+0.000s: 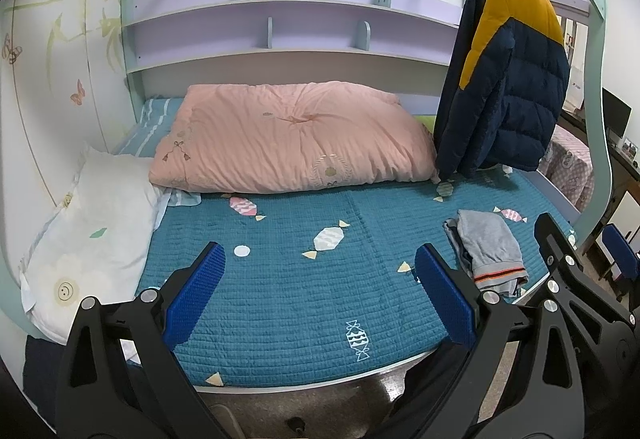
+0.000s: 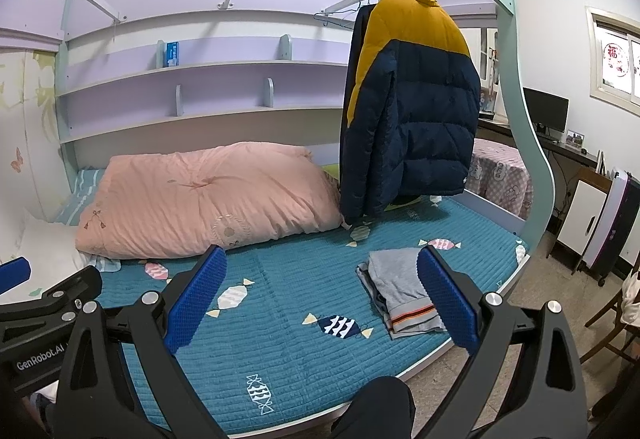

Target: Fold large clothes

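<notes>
Blue-padded left tool (image 1: 320,295) and right tool (image 2: 322,299) gape above bedspread (image 1: 280,303), holding nothing.

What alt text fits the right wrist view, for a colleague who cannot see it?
The open right gripper hovers over a teal bedspread; nothing is held. A folded grey garment lies by its right finger, a navy and yellow puffer jacket hangs behind, and a pink duvet lies at the back.

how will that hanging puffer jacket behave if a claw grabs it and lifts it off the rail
The puffer jacket looks quilted and puffy, so probably light for its bulk and squashy in a grip. Its sleeve hangs limp, so it will likely flop and drape rather than hold shape. The shell looks smooth and may slip between the pads.
</notes>
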